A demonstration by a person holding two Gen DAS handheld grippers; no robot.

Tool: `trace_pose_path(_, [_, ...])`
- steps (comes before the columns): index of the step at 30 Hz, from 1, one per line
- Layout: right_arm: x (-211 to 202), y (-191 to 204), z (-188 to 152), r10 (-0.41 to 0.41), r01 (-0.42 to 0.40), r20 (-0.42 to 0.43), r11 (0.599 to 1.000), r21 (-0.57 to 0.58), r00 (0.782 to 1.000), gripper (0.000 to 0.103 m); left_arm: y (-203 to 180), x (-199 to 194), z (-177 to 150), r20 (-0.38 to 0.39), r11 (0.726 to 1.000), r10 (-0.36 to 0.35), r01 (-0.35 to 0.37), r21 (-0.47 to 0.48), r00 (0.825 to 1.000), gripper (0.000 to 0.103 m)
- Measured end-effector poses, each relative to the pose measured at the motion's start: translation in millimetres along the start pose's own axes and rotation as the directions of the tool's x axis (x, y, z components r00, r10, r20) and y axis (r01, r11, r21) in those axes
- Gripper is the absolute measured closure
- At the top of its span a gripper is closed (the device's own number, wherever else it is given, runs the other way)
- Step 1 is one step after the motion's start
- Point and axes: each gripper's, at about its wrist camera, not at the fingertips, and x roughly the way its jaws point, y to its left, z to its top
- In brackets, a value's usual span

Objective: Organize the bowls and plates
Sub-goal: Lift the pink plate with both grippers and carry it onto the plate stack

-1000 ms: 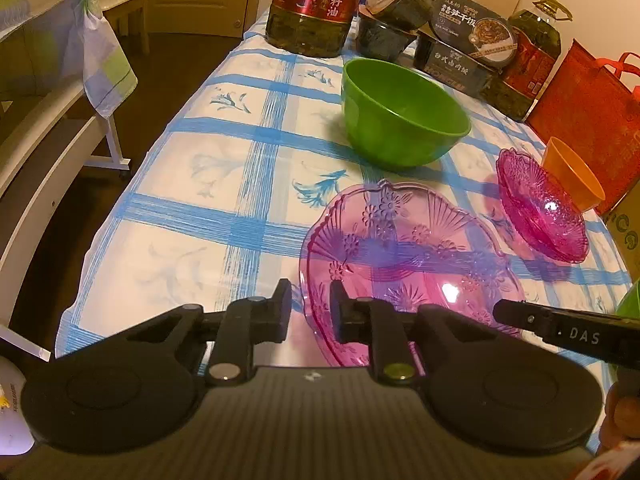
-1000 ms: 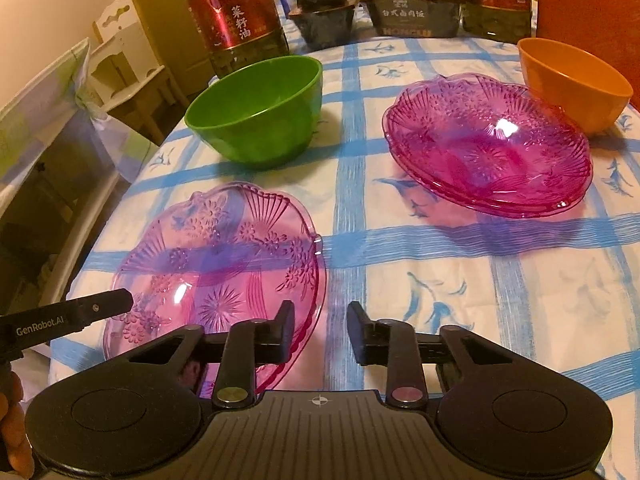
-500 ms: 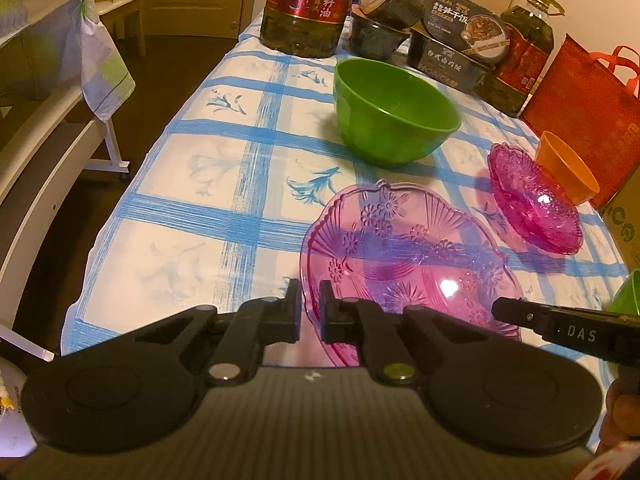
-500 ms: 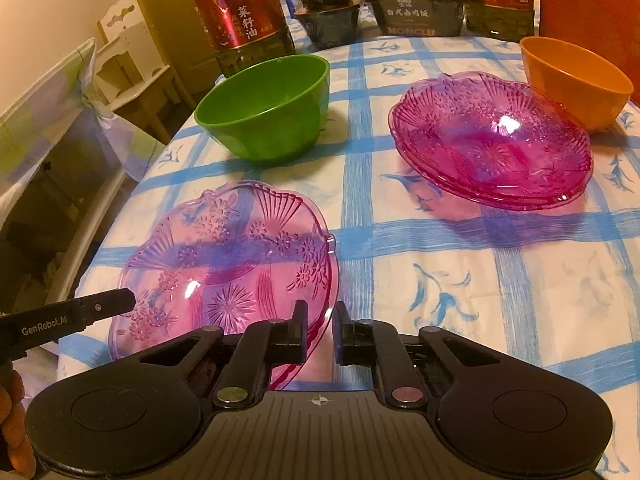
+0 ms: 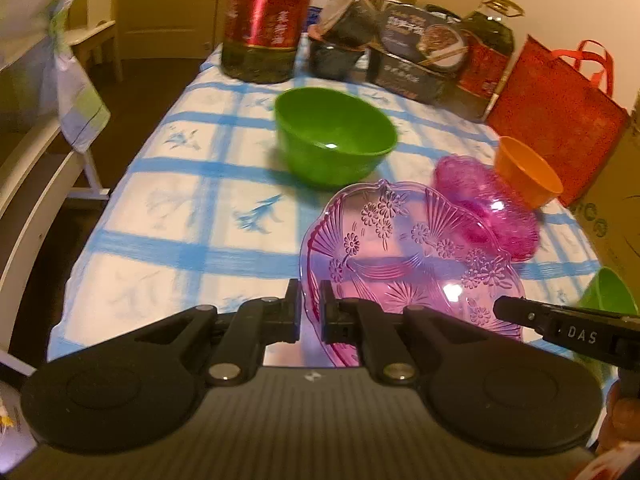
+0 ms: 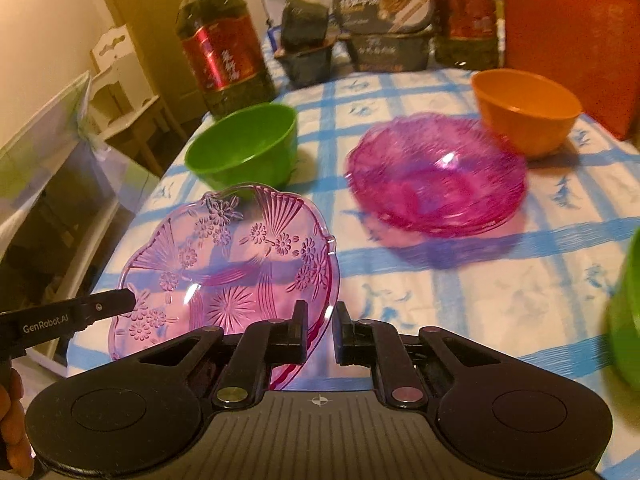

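- Left gripper (image 5: 309, 312): narrowed onto the left rim of the pale pink plate (image 5: 404, 264); jaws straddle the edge and look clamped on it.
- Right gripper (image 6: 321, 330): narrowed on the same plate's opposite rim; the rim passes between its jaws, so it too seems to hold it.
- Pale pink plate: tilted, apparently lifted off the table (image 5: 180, 216); a second ago it lay flat with both grippers wider and clear of the rim.
- Magenta plate stack (image 6: 436, 176): beyond and right of the held plate, nearer the right gripper; likely destination.
- Green bowl (image 5: 334, 134): behind the held plate.
- Orange bowl (image 6: 524, 110): just behind the stack.
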Motion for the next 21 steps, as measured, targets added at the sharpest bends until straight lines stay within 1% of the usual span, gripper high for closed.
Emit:
trace_pose_path(6, [-19,-23,9,-0.028,0.027,0.034,0.999,0.029,0.999,0.091,-29,4,13,0.003,0.999,-0.042,0.042,0.013,0.999,0.096])
trace_pose_path(13, [-32,-53,29,-0.073,0.070,0.071,0.997,0.046,0.995,0.091,-64,21,32,0.002,0.995,-0.090,0.090,0.037,0.996,0.096])
trace_pose_path(21, [-26,-85,55,-0.121,0.117,0.088,0.992,0.048,0.989,0.091,-99,57,55,-0.016,0.991,-0.109,0.110,0.076,0.994,0.096])
